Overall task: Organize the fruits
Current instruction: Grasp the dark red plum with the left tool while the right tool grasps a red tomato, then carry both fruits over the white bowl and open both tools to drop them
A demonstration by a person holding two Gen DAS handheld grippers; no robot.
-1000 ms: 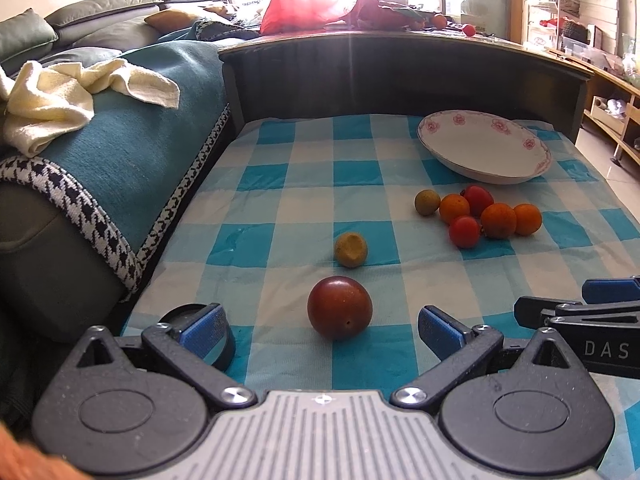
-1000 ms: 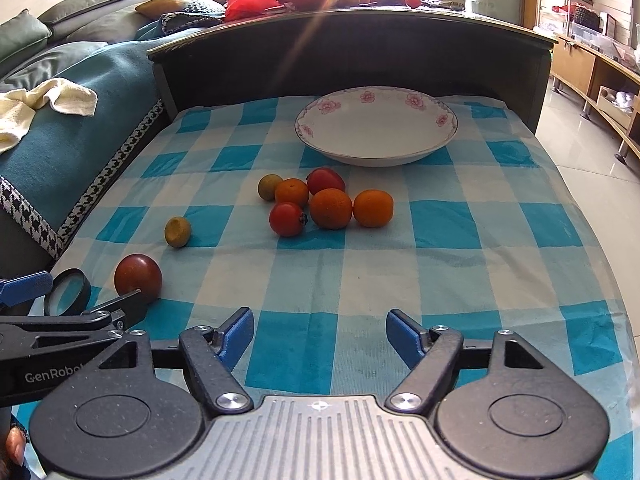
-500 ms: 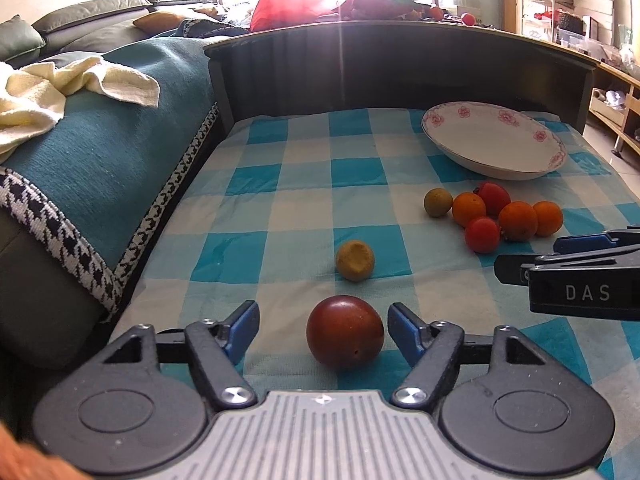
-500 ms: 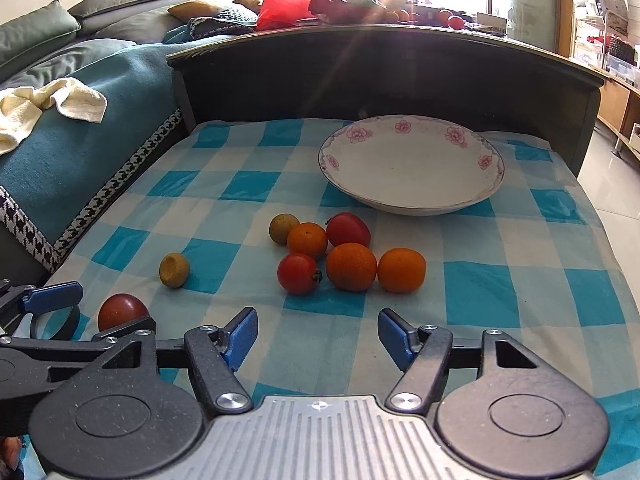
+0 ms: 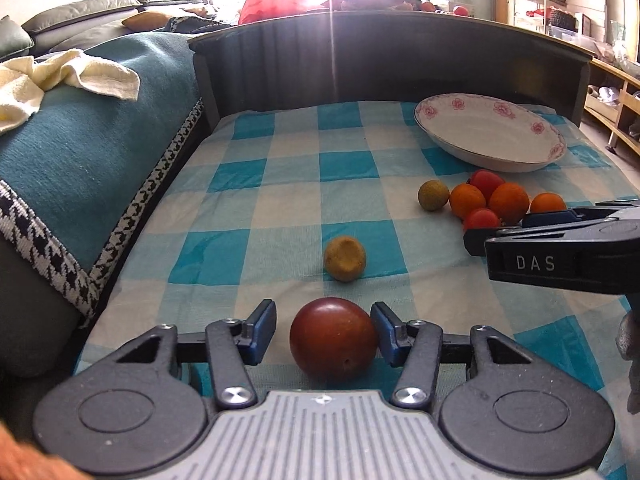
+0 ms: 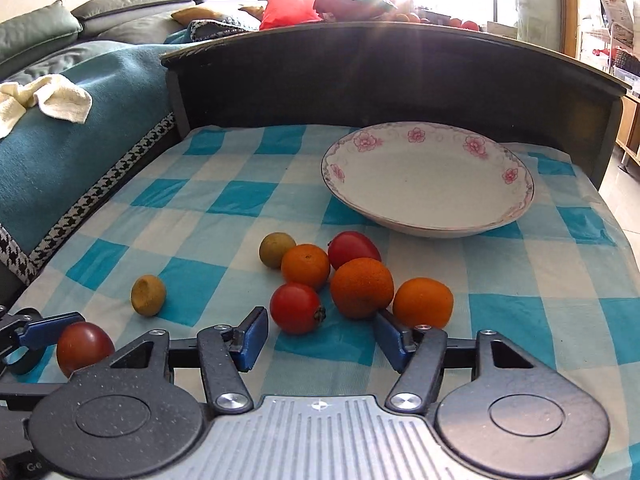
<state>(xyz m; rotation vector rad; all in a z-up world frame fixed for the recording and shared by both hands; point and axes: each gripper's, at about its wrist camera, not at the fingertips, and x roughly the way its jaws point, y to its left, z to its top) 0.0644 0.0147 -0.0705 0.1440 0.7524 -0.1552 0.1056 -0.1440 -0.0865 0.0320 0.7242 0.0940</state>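
Observation:
A dark red plum (image 5: 334, 338) lies on the checked cloth between the fingers of my left gripper (image 5: 324, 330); the right pad touches it, the left pad stands a little off. It also shows in the right wrist view (image 6: 85, 348). My right gripper (image 6: 320, 336) is open and empty just before a red tomato (image 6: 296, 307) and a cluster of oranges (image 6: 362, 287). A tan fruit (image 5: 345, 258) lies alone mid-table. A white flowered plate (image 6: 430, 178) stands empty at the back right.
A dark raised board (image 5: 392, 60) walls the table's far edge. A teal-covered sofa (image 5: 80, 152) with a cream towel (image 5: 60, 80) runs along the left. Shelving (image 5: 616, 92) stands at the far right.
My left gripper has moved forward around the plum and its fingers have narrowed onto it. My right gripper has advanced toward the fruit cluster, staying open.

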